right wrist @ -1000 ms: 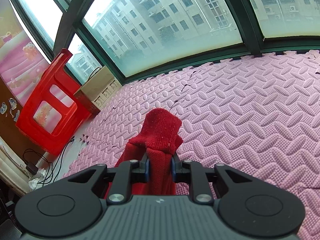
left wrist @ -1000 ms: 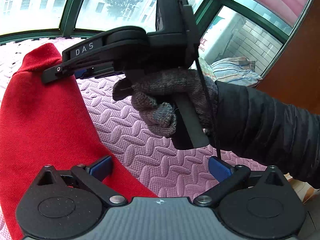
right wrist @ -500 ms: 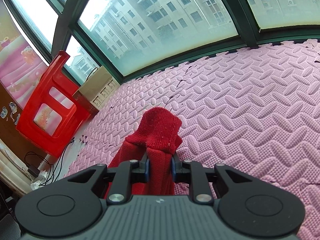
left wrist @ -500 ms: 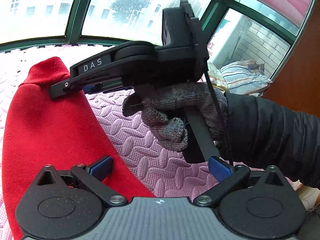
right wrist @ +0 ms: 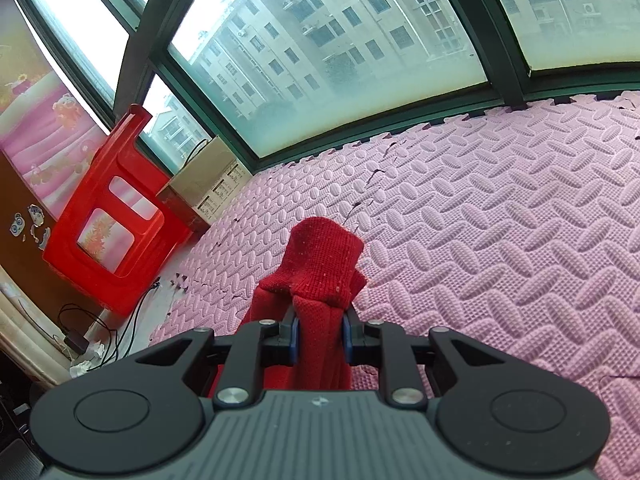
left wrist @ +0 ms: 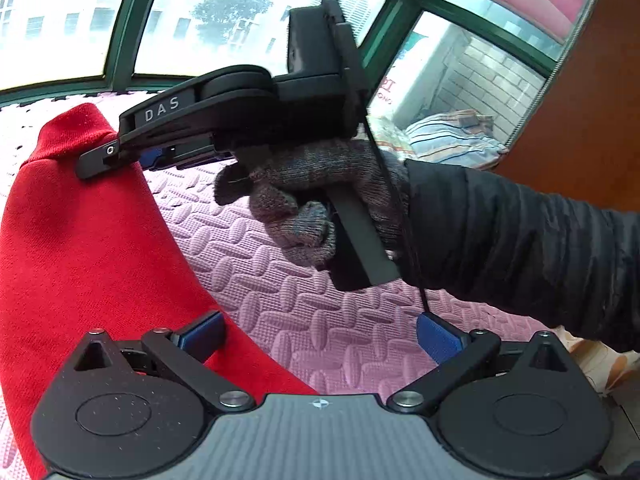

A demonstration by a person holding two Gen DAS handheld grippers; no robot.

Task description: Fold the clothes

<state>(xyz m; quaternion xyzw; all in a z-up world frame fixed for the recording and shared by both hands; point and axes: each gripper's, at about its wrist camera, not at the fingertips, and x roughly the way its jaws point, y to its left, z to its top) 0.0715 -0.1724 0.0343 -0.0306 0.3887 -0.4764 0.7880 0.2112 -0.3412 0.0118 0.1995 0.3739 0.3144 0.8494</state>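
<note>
A red knit garment [left wrist: 80, 248] hangs stretched over the pink foam mat [left wrist: 280, 280], filling the left of the left wrist view. My right gripper [right wrist: 319, 338] is shut on a bunched part of the red garment [right wrist: 320, 264] just below its ribbed cuff, which stands up past the pads. In the left wrist view the right gripper [left wrist: 116, 156] shows side-on, held by a gloved hand [left wrist: 312, 196], with its tips clamped on the garment's edge. My left gripper [left wrist: 316, 334] is open with nothing between its blue pads; its left pad [left wrist: 200, 334] hangs just over the garment's edge.
A red plastic stool [right wrist: 108, 216] and a cardboard box [right wrist: 200, 188] stand by the windows at the mat's left edge, with cables [right wrist: 80, 332] on the floor there. Striped bedding [left wrist: 448, 136] lies at the far right. A dark padded sleeve [left wrist: 520, 248] crosses the right side.
In the left wrist view the right gripper, the hand and the garment's cuff have drifted down and to the right. The right wrist view shifted only slightly; its grip on the garment is unchanged.
</note>
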